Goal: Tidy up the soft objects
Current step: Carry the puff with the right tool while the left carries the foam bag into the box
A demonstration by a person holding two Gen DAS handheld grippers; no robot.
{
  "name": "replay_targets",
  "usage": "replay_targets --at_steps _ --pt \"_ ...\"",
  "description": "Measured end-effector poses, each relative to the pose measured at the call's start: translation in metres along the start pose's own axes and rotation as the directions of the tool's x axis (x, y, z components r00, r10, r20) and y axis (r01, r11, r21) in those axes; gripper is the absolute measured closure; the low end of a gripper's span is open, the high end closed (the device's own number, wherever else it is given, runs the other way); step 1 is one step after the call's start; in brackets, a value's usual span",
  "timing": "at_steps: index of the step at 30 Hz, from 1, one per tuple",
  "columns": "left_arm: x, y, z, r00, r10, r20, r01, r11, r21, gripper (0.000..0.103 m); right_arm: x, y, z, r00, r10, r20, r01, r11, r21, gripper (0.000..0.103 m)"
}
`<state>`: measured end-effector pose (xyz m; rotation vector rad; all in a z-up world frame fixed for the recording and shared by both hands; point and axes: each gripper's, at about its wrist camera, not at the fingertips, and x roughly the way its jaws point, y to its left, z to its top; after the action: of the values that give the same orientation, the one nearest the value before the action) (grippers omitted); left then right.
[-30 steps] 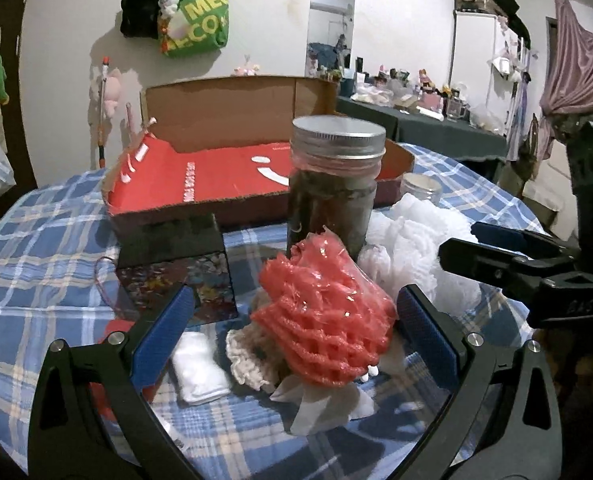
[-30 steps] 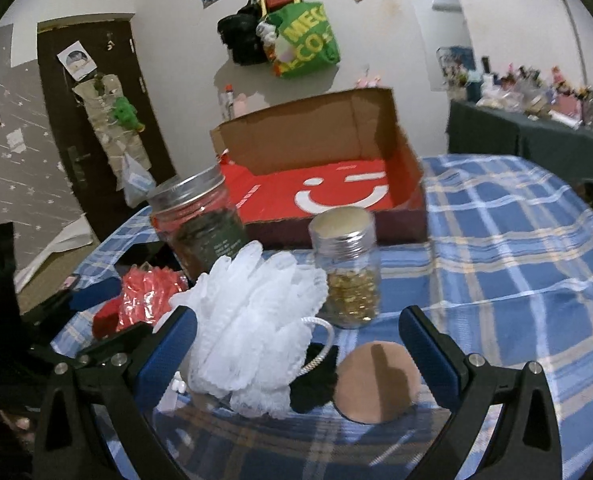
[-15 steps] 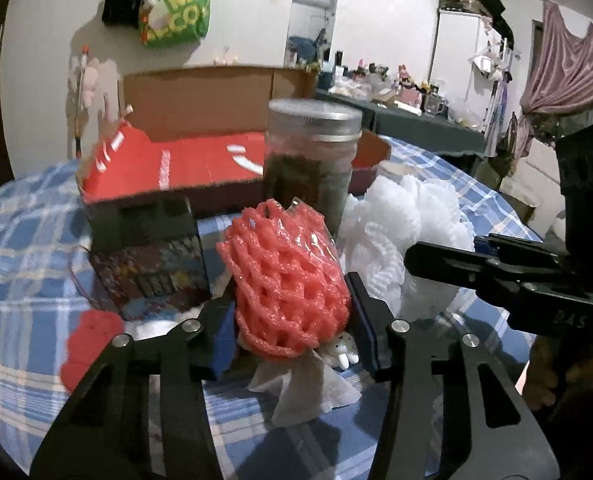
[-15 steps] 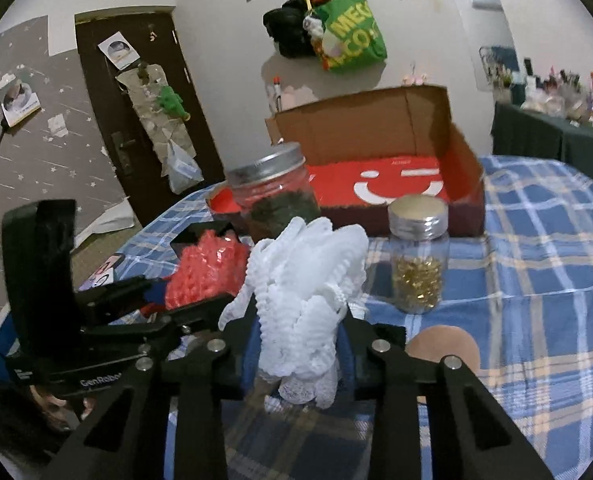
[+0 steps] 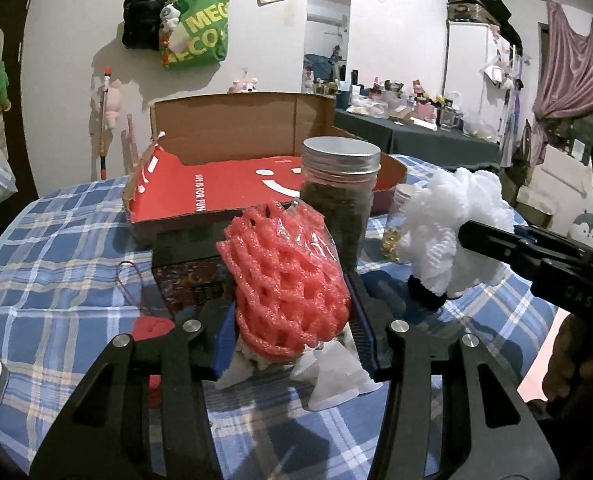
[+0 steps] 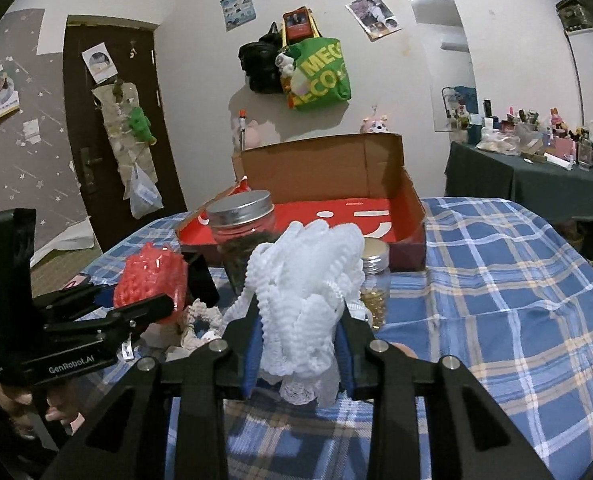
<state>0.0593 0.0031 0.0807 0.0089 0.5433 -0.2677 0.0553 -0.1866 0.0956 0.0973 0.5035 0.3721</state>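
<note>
My left gripper (image 5: pixel 296 332) is shut on a red foam net (image 5: pixel 288 280) and holds it above the plaid table; the net also shows in the right wrist view (image 6: pixel 152 280). My right gripper (image 6: pixel 300 344) is shut on a white bath pouf (image 6: pixel 308 284), lifted off the table; the pouf shows at the right of the left wrist view (image 5: pixel 456 232). An open cardboard box with a red inside (image 5: pixel 224 192) lies behind both, also in the right wrist view (image 6: pixel 336 184). A cream knitted piece (image 6: pixel 200 320) and white cloth (image 5: pixel 332 376) lie on the table below.
A tall dark jar with a metal lid (image 5: pixel 340 200) and a small jar of gold beads (image 6: pixel 374 280) stand before the box. A dark patterned box (image 5: pixel 192 280) and a red pad (image 5: pixel 152 328) lie at left. A blue plaid cloth (image 6: pixel 496 300) covers the table.
Both grippers closed from wide open onto their objects, the left on the red foam net and the right on the white pouf, and both have lifted them off the table.
</note>
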Motion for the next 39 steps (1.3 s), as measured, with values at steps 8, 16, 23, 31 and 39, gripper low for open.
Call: replay_targets --at_steps 8,16,23,31,39 --pt "-0.008 0.007 0.011 0.999 0.023 0.026 -0.023 1.000 0.006 0.057 -0.009 -0.002 0.008 0.999 -0.023 0.043 0.024 1.000 -0.009 0.070" --pt "-0.007 0.021 0.034 0.999 0.034 0.035 -0.034 0.999 0.002 0.057 -0.008 -0.010 0.035 0.995 -0.035 0.092 0.038 0.999 -0.026 0.070" --pt "0.005 0.029 0.059 0.999 0.027 0.028 -0.027 0.999 0.028 0.057 0.007 -0.017 0.064 0.993 -0.039 0.108 0.045 0.997 -0.057 0.070" --pt "0.025 0.038 0.088 1.000 0.005 -0.006 -0.004 0.998 0.063 0.057 0.032 -0.022 0.096 0.997 -0.030 0.077 0.039 0.992 -0.120 0.070" --pt "0.054 0.047 0.120 0.997 -0.033 -0.072 0.040 0.995 0.093 0.057 0.074 -0.024 0.129 1.000 0.009 -0.005 -0.010 0.983 -0.186 0.070"
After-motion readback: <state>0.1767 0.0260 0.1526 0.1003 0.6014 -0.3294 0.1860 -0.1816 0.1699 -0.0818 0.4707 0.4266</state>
